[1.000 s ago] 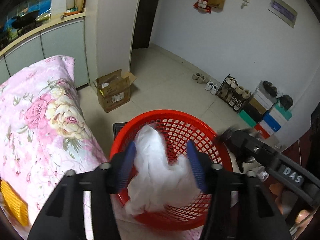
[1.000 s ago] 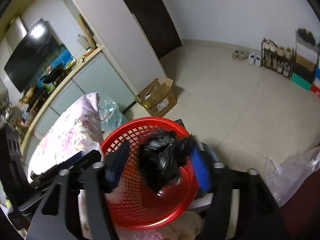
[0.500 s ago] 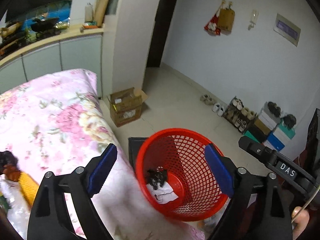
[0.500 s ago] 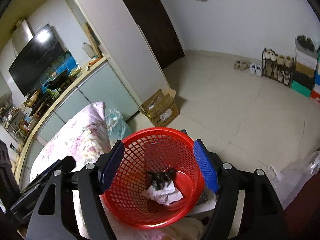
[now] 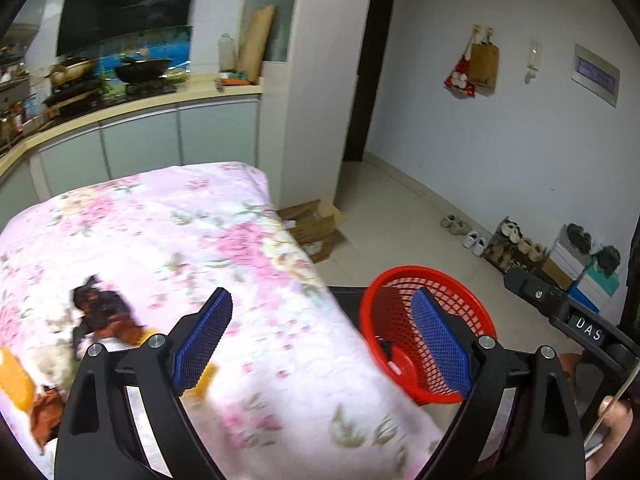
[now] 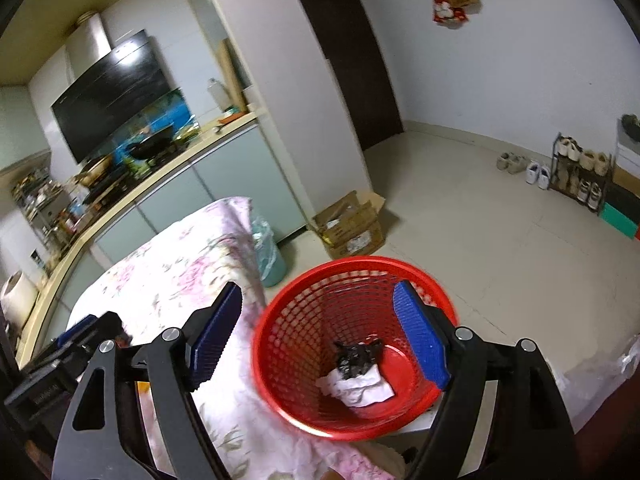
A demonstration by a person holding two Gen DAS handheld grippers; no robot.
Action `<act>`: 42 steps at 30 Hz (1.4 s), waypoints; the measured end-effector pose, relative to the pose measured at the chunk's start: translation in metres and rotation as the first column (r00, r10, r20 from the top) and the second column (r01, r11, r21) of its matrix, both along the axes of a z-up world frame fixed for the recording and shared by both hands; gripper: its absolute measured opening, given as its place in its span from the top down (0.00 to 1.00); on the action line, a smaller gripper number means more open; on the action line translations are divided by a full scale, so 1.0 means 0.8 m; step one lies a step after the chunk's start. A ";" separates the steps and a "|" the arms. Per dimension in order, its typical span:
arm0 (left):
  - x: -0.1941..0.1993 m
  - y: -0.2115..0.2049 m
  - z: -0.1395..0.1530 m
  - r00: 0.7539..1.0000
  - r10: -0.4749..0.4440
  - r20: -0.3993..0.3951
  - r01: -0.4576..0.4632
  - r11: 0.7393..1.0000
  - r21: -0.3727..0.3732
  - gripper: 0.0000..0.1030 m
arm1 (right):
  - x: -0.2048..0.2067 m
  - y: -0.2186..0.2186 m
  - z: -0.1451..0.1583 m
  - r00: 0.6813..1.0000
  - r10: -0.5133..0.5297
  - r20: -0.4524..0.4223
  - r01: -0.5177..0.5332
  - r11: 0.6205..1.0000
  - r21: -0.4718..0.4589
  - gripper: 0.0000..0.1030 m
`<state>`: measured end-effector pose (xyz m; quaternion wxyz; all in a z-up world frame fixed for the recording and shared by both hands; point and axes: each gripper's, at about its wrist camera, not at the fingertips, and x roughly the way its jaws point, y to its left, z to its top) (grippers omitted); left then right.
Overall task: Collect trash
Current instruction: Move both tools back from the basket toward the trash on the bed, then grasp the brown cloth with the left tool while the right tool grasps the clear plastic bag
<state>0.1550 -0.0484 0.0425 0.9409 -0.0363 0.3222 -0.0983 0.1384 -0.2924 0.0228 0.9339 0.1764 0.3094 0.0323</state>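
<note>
Now both tools are empty: my left tool [image 5: 320,344] gapes wide and my right tool [image 6: 320,340] has just been opening, nothing between its pads. Ahead-left of the left tool, a dark wrapper [image 5: 102,312] lies on the table [image 5: 192,232]: light, crinkly, best pinched mid-bunch. Black and white scraps [image 6: 356,376] sit in the red basket [image 6: 280,340].

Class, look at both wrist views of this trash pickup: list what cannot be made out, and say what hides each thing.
- Dark trash on the floral cover, left wrist view: motion blur hides what it is.
- Orange item, same view: cut off by the frame edge.
- Red basket contents, left view: the gripper finger and near wall hide them.
- Basket's support, right wrist view: the basket covers it.
</note>
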 end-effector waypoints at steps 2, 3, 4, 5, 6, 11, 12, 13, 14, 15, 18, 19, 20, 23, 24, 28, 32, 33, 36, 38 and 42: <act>-0.011 0.024 0.006 0.999 0.033 0.008 -0.033 0.999 -0.007 0.15 | -0.002 0.010 0.001 1.000 0.024 0.003 -0.024 1.000 -0.010 0.26; -0.016 0.032 0.007 0.999 0.045 0.008 -0.045 0.999 -0.010 0.15 | -0.003 0.016 0.001 0.999 0.037 0.003 -0.037 0.999 -0.015 0.26; -0.021 0.043 0.009 0.998 0.058 0.007 -0.058 0.998 -0.014 0.15 | -0.004 0.022 0.001 0.999 0.050 0.004 -0.050 0.999 -0.020 0.26; -0.025 0.054 0.010 0.998 0.070 0.005 -0.070 0.997 -0.017 0.15 | -0.005 0.026 0.001 0.998 0.060 0.004 -0.060 0.998 -0.023 0.24; -0.030 0.069 0.012 0.996 0.091 0.002 -0.091 0.996 -0.012 0.15 | -0.007 0.031 0.002 0.998 0.069 0.005 -0.069 0.997 -0.027 0.22; -0.048 0.128 0.016 0.982 0.188 0.005 -0.188 0.982 0.024 0.15 | -0.014 0.059 0.001 0.993 0.121 0.006 -0.121 0.992 -0.037 0.20; -0.051 0.141 0.015 0.980 0.201 0.003 -0.201 0.979 0.022 0.15 | -0.016 0.064 0.001 0.991 0.133 0.006 -0.133 0.990 -0.039 0.20; -0.056 0.154 0.015 0.976 0.218 0.001 -0.218 0.976 0.017 0.15 | -0.018 0.070 0.001 0.989 0.149 0.005 -0.149 0.988 -0.043 0.20; -0.060 0.167 0.014 0.972 0.234 -0.003 -0.234 0.972 0.013 0.15 | -0.020 0.076 0.000 0.987 0.161 0.004 -0.160 0.986 -0.045 0.20; -0.063 0.178 0.014 0.969 0.246 -0.006 -0.246 0.969 0.010 0.15 | -0.021 0.081 0.000 0.985 0.170 0.004 -0.170 0.984 -0.046 0.20; -0.079 0.209 0.010 0.958 0.285 -0.008 -0.285 0.958 0.004 0.15 | -0.024 0.099 -0.002 0.978 0.207 -0.001 -0.207 0.977 -0.054 0.19; -0.084 0.220 0.009 0.955 0.298 -0.009 -0.298 0.955 0.000 0.15 | -0.025 0.104 -0.003 0.976 0.217 -0.003 -0.217 0.974 -0.057 0.19; -0.089 0.231 0.008 0.951 0.309 -0.012 -0.309 0.951 -0.003 0.15 | -0.026 0.108 -0.004 0.974 0.225 -0.006 -0.225 0.973 -0.058 0.19; -0.099 0.256 -0.001 0.941 0.338 -0.029 -0.338 0.941 -0.007 0.15 | -0.029 0.121 -0.007 0.969 0.249 -0.015 -0.249 0.967 -0.059 0.19; -0.102 0.264 -0.005 0.938 0.344 -0.036 -0.344 0.939 -0.008 0.15 | -0.031 0.125 -0.008 0.967 0.254 -0.018 -0.255 0.965 -0.059 0.19; -0.110 0.283 -0.027 0.934 0.351 -0.073 -0.353 0.935 -0.020 0.15 | -0.035 0.138 -0.011 0.960 0.277 -0.027 -0.278 0.959 -0.052 0.19; -0.115 0.289 -0.049 0.937 0.332 -0.107 -0.338 0.940 -0.047 0.15 | -0.038 0.151 -0.015 0.951 0.307 -0.037 -0.308 0.951 -0.028 0.18; -0.115 0.290 -0.052 0.940 0.323 -0.110 -0.331 0.942 -0.059 0.15 | -0.039 0.156 -0.016 0.949 0.314 -0.039 -0.315 0.949 -0.023 0.18; -0.111 0.285 -0.060 0.952 0.279 -0.123 -0.292 0.951 -0.106 0.15 | -0.042 0.170 -0.019 0.941 0.337 -0.047 -0.338 0.941 -0.017 0.18; -0.103 0.280 -0.068 0.954 0.266 -0.140 -0.281 0.954 -0.103 0.15 | -0.043 0.180 -0.021 0.934 0.353 -0.054 -0.354 0.935 -0.012 0.18; -0.086 0.280 -0.088 0.944 0.274 -0.182 -0.296 0.950 -0.101 0.15 | -0.045 0.203 -0.024 0.919 0.389 -0.063 -0.391 0.920 -0.013 0.18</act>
